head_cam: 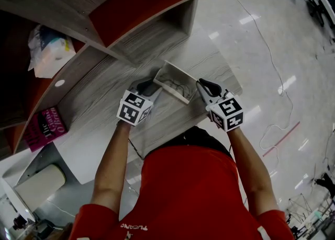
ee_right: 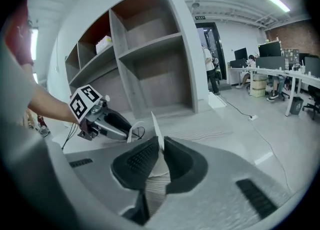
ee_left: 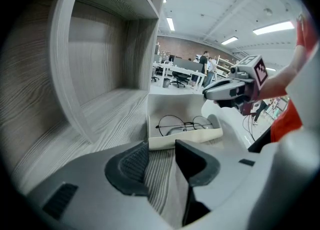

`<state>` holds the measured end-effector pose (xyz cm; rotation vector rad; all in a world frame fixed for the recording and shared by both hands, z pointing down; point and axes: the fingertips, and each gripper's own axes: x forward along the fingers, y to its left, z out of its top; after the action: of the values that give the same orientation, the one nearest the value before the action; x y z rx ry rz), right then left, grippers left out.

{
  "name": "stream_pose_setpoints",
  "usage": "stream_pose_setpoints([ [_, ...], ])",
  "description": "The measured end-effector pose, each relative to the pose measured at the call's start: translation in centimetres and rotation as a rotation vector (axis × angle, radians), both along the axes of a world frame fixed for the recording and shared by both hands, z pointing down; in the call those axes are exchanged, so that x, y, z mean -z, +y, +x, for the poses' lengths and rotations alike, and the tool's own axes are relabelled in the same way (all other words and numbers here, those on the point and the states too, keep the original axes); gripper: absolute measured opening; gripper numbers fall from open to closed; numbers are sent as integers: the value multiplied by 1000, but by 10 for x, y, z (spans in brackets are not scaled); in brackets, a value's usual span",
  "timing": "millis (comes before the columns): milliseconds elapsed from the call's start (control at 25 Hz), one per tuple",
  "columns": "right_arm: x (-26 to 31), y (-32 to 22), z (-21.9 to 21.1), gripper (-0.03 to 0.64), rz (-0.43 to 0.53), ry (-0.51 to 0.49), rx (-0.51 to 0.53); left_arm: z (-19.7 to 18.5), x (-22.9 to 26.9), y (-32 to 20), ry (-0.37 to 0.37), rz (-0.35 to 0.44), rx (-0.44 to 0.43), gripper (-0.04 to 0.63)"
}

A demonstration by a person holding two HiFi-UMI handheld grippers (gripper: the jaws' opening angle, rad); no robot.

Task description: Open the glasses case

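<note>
A white glasses case [head_cam: 172,83] lies open on the wood-grain table [head_cam: 99,103], its lid raised. Thin wire-rimmed glasses [ee_left: 182,123] rest inside the case [ee_left: 186,135]. My left gripper [ee_left: 157,161] [head_cam: 148,86] stands open just short of the case's near end, with nothing between its fingers. My right gripper [ee_right: 160,155] [head_cam: 201,84] is at the other end of the case, shut on the thin white lid [ee_right: 156,126], which stands upright between its pads. The right gripper [ee_left: 226,91] shows past the case in the left gripper view; the left gripper [ee_right: 107,123] shows in the right gripper view.
A grey shelf unit [head_cam: 141,35] with red-lined compartments rises right behind the case. A red book [head_cam: 46,126] and a white bag [head_cam: 49,50] sit on its left shelves. The table edge [head_cam: 230,84] runs just right of the right gripper. A cable [head_cam: 272,66] trails over the floor.
</note>
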<state>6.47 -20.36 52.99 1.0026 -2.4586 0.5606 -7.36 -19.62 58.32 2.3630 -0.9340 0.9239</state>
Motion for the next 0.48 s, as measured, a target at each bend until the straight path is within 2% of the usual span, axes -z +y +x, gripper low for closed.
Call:
stream_pose_setpoints([
  [240,-5,-15,12,34,12,16,-60,3,1,-1,-9,2,10,160],
  [480,-12,-22,16,34,8,41,-74,3,1,-1,-17,2,20,160],
])
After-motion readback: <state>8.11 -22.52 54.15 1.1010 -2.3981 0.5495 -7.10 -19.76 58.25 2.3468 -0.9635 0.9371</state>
